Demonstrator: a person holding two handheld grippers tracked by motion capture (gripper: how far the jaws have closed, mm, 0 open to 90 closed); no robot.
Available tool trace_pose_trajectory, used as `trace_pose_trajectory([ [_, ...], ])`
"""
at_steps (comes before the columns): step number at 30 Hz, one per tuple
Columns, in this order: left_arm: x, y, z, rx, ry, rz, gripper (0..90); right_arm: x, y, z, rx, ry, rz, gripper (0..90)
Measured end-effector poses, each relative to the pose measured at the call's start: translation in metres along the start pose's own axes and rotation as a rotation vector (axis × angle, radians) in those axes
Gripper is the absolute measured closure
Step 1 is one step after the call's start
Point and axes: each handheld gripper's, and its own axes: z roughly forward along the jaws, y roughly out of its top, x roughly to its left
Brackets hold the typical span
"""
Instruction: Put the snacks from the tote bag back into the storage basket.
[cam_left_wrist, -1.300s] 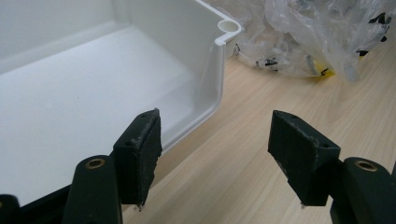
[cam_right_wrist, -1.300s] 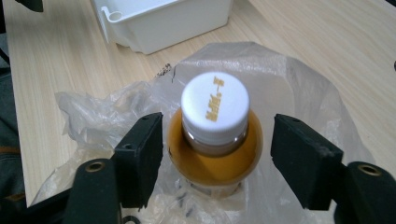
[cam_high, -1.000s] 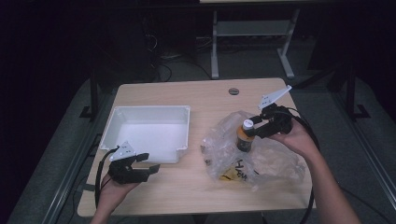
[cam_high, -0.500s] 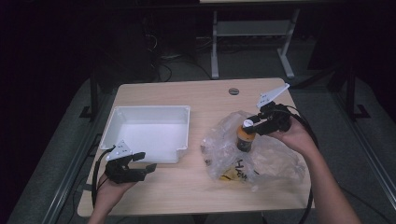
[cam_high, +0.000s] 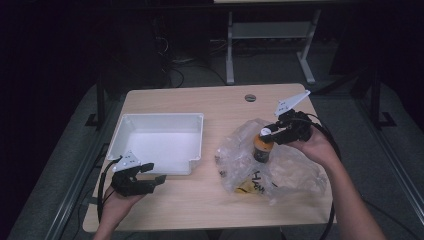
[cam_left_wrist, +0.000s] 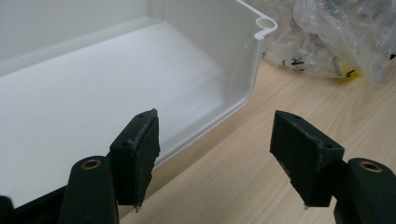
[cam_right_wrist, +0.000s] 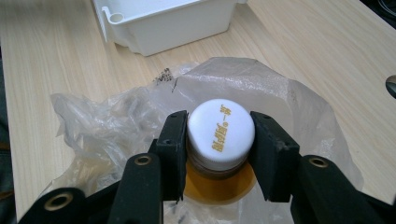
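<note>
A bottle (cam_high: 262, 149) of amber liquid with a white cap (cam_right_wrist: 220, 133) stands upright inside a crumpled clear plastic bag (cam_high: 295, 167) at the table's right. My right gripper (cam_high: 268, 134) reaches it from the right. Its jaws have just been closing, and its pads (cam_right_wrist: 173, 135) now press on both sides of the cap. My left gripper (cam_high: 154, 173) rests open near the front left, its jaws (cam_left_wrist: 215, 119) straddling the near corner of a white tray (cam_high: 162, 116) with nothing between them. The tray holds nothing.
The wooden table (cam_high: 200, 200) has a round cable hole (cam_high: 250, 97) at the back. The bag (cam_right_wrist: 116, 116) also holds something yellow with dark lettering (cam_high: 250, 185). The tray's corner (cam_right_wrist: 114, 17) lies just beyond the bag. Dark floor and a desk frame lie beyond the table.
The right gripper's jaws have narrowed around the bottle's cap. Both hands stay where they were.
</note>
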Motion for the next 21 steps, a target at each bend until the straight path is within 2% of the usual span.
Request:
trace_pose_trajectory([
  [21, 0.0017, -0.0019, 0.0014, -0.001, 0.008, -0.001, 32.1, 0.0015, -0.0016, -0.0001, -0.012, -0.01, -0.002, 58.6],
])
